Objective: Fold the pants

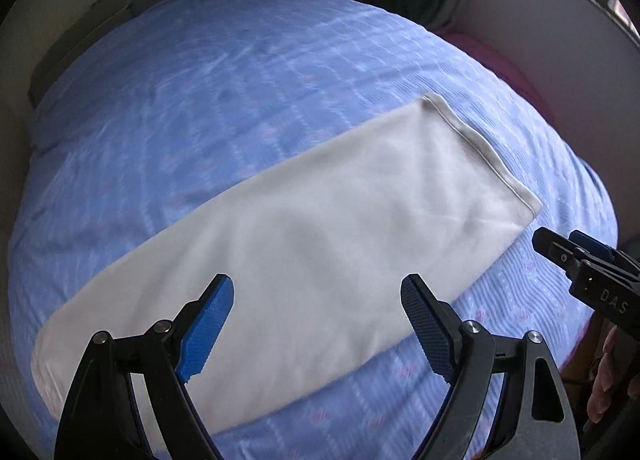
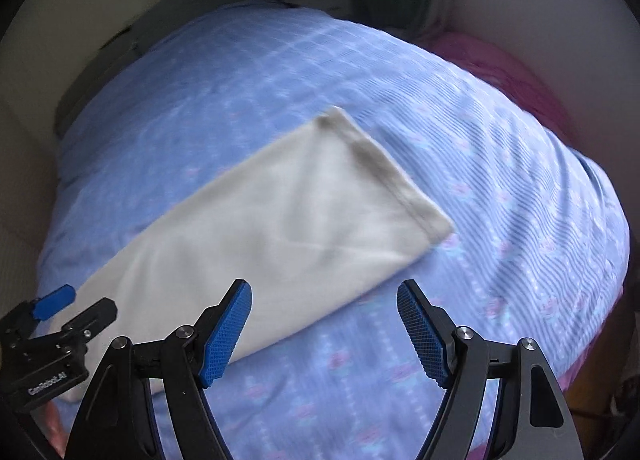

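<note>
Blue bedspread (image 1: 240, 80) carries the flat pants (image 1: 320, 228); left gripper (image 1: 318, 292) and right gripper (image 2: 324, 296) gape wide, empty.

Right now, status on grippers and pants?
Left hand-held gripper open, empty. Right hand-held gripper open, empty. Pants flat on bedspread, folded lengthwise. Nothing in the way.

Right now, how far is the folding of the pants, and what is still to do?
Done: the white pants lie flat on the blue bedspread as one long strip, so the legs look already laid together. In hand: nothing; the left gripper and the right gripper are both open above the cloth, holding nothing. Left: probably folding the strip across its length, hem end toward the other end.
</note>
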